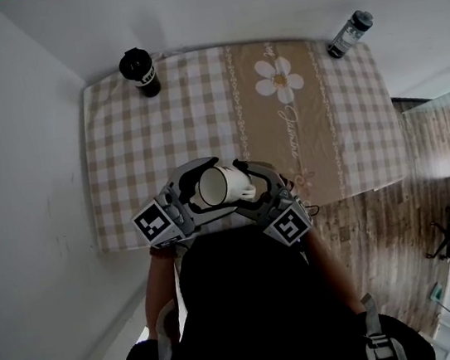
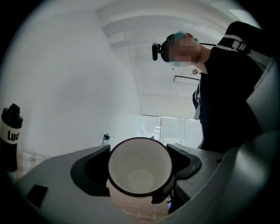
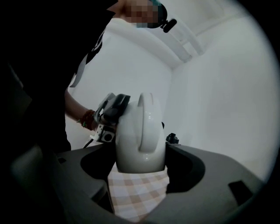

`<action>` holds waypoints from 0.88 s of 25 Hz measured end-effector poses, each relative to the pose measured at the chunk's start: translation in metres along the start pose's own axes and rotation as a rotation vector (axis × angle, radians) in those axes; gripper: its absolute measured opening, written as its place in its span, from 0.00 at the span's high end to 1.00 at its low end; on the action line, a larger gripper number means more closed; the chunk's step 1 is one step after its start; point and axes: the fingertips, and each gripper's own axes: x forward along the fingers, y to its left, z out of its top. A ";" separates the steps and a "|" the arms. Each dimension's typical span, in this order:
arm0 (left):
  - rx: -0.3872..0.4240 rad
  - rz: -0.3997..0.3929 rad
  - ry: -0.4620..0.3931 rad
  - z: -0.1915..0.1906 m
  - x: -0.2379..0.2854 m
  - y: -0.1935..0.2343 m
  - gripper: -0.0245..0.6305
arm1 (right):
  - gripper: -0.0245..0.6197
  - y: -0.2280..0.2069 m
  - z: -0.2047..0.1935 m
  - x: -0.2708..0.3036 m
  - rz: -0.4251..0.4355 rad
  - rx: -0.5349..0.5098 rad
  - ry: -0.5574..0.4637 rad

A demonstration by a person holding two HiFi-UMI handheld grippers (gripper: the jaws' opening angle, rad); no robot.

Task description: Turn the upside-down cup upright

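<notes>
Left gripper [image 2: 140, 165] and right gripper [image 3: 141, 162] both clamp cup [image 1: 212, 187], tilted sideways, above table's [image 1: 136, 146] near edge.

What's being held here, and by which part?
The cup, by both: left tongs clamp its sides near the rim, right tongs clamp its body with the handle facing them.

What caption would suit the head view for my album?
A white cup held sideways between the left gripper and right gripper, over a checked table.

Left claw [image 2: 140, 162], right claw [image 3: 141, 162], both clamping cup [image 1: 213, 187]
</notes>
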 end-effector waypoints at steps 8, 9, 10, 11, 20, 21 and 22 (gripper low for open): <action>0.074 -0.017 0.135 -0.011 0.004 0.000 0.33 | 0.41 -0.006 -0.007 -0.003 0.042 -0.111 0.097; 0.081 -0.022 0.161 -0.016 0.004 0.001 0.33 | 0.41 -0.006 -0.009 -0.003 0.051 -0.128 0.114; 0.086 -0.029 0.188 -0.021 0.004 0.001 0.33 | 0.41 -0.005 -0.011 -0.004 0.061 -0.145 0.129; 0.088 -0.036 0.212 -0.025 0.004 0.001 0.33 | 0.41 -0.005 -0.013 -0.005 0.071 -0.160 0.144; 0.122 -0.094 0.304 -0.047 0.012 -0.006 0.31 | 0.41 0.001 -0.021 -0.006 0.128 -0.248 0.226; 0.122 -0.095 0.281 -0.042 0.012 -0.007 0.31 | 0.41 0.000 -0.019 -0.006 0.124 -0.255 0.219; 0.114 -0.097 0.246 -0.036 0.012 -0.007 0.31 | 0.40 0.000 -0.016 -0.005 0.120 -0.260 0.205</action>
